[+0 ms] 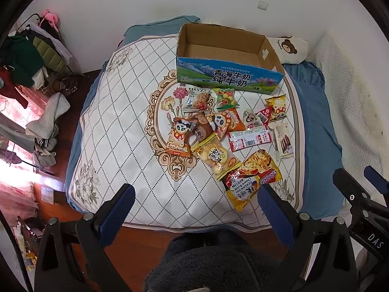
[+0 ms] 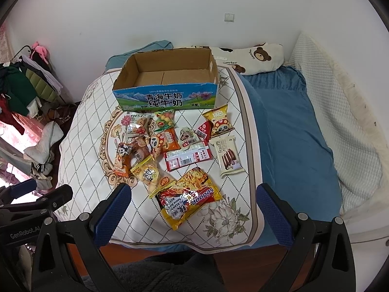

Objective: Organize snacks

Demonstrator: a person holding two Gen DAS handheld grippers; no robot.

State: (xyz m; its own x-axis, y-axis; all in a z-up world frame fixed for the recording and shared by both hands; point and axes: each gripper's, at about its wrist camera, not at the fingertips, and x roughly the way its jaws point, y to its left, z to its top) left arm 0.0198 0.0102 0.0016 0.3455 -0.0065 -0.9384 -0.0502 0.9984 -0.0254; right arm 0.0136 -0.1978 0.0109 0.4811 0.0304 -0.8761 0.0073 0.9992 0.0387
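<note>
The snack packets lay scattered in a loose cluster on the quilted white mat (image 2: 92, 170), just in front of the cardboard milk carton box (image 2: 165, 97), which stood upright with its top open and nothing visible inside. Nearest the grippers sat the yellow Sedaap noodle packet (image 2: 189, 199), its upper corner touching the pale bag of round puffs (image 2: 148, 175). Beyond those, the red-and-white flat packet with a barcode (image 2: 187, 158) lay in the middle, and the cream Franzzi biscuit pack (image 2: 227, 155) lay just to its right. Further back, the yellow mushroom-cartoon bag (image 2: 220, 120) sat close to the box's right corner, the green candy bag (image 2: 165, 119) touched the box front, and the cookie packet (image 2: 137, 126) lay beside it. The orange panda-print packets (image 1: 178, 138) overlapped a brown one on the left of the pile; the small wrappers between were too crumpled to name, possibly sweets.

The right gripper (image 2: 194, 209) hovered over the near edge of the mat, fingers spread wide, holding nothing. The left gripper (image 1: 197, 209) hung likewise, wide apart and empty. A bear-print pillow (image 2: 257, 57) rested on the blue bedsheet (image 2: 291, 126) behind, with a heap of clothes (image 1: 29, 58) off to the left.
</note>
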